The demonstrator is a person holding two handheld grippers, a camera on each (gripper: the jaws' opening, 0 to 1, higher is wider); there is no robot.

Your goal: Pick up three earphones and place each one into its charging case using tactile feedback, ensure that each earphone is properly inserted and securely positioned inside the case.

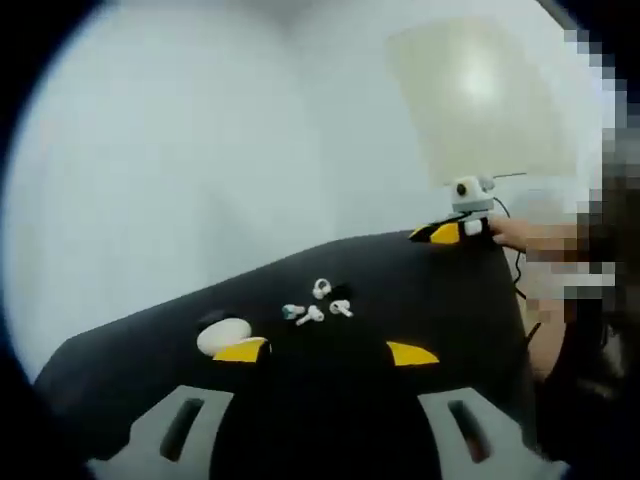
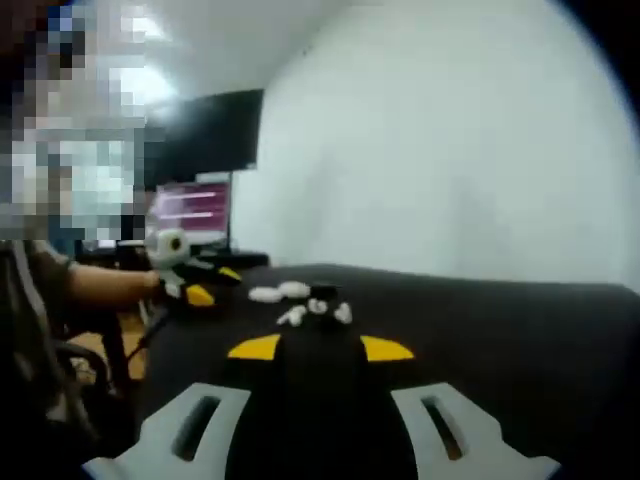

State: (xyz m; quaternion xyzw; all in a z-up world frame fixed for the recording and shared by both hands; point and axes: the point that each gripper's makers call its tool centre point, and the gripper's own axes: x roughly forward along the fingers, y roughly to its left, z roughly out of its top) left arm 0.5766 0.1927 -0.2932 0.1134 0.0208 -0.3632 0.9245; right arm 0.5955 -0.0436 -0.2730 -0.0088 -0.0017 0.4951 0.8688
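earphones loose mid-desk, none picked up yet.
earphones (image 1: 318,305) lie clustered beside the white charging case (image 1: 222,335), clear of the black desk's (image 1: 440,300) edges. my left gripper (image 1: 325,352) and right gripper (image 2: 320,348) hover, fingers apart, empty; i should descend slowly and pinch one stem only.
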